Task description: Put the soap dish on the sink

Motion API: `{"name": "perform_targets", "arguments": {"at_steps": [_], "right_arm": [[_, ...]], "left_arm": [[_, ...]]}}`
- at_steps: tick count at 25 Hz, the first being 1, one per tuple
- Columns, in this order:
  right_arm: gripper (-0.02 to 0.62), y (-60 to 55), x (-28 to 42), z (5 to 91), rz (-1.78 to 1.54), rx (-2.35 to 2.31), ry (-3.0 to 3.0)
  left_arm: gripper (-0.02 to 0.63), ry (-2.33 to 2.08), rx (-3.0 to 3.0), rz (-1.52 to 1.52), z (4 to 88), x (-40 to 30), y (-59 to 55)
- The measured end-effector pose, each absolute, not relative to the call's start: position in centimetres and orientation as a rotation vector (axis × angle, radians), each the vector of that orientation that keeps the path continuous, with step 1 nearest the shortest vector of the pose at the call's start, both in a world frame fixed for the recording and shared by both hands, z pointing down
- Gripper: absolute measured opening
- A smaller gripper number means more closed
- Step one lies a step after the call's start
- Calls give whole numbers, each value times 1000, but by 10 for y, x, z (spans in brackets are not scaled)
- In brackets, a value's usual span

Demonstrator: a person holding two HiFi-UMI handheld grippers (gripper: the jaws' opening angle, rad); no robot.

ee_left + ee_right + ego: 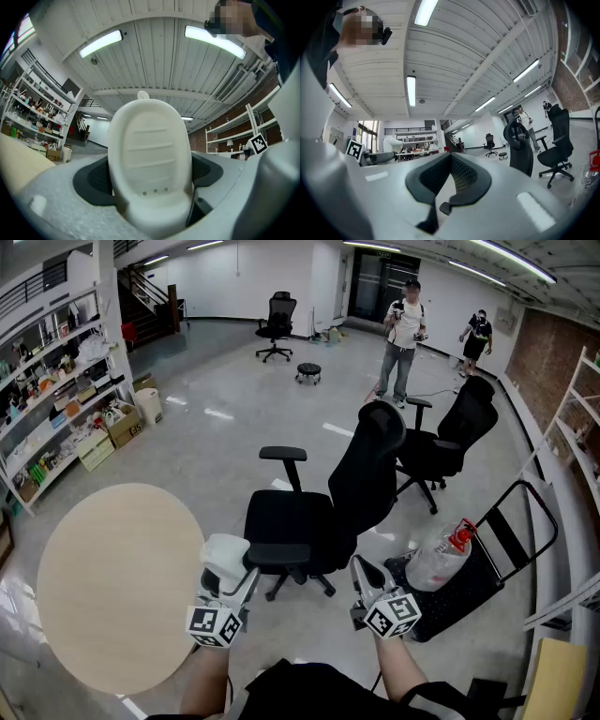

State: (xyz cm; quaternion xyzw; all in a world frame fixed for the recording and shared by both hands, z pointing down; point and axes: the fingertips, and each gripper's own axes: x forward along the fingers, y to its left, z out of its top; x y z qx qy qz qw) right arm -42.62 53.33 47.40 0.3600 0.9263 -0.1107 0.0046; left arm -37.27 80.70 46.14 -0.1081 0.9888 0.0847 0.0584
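A white oval soap dish with raised ribs and three small holes stands upright between my left gripper's dark pads. My left gripper is shut on it, its jaws spread wide around the dish. In the head view the soap dish sticks up from the left gripper, low in front of the person. Beside it, my right gripper is shut with nothing in it. Its pads meet in the right gripper view. The soap dish also shows there at the far left.
A round beige table lies at the left. A black office chair stands just ahead, another office chair behind it. A black hand cart with a plastic bottle is at the right. Shelves line the left wall. Two people stand far off.
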Motion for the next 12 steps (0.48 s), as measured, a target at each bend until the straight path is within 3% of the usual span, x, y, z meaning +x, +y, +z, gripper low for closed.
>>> {"name": "perform_targets", "arguments": {"at_steps": [12], "right_arm": [[5, 532, -425, 481, -364, 1122, 2913]], "left_arm": [[463, 3015, -312, 257, 469, -363, 811]]}}
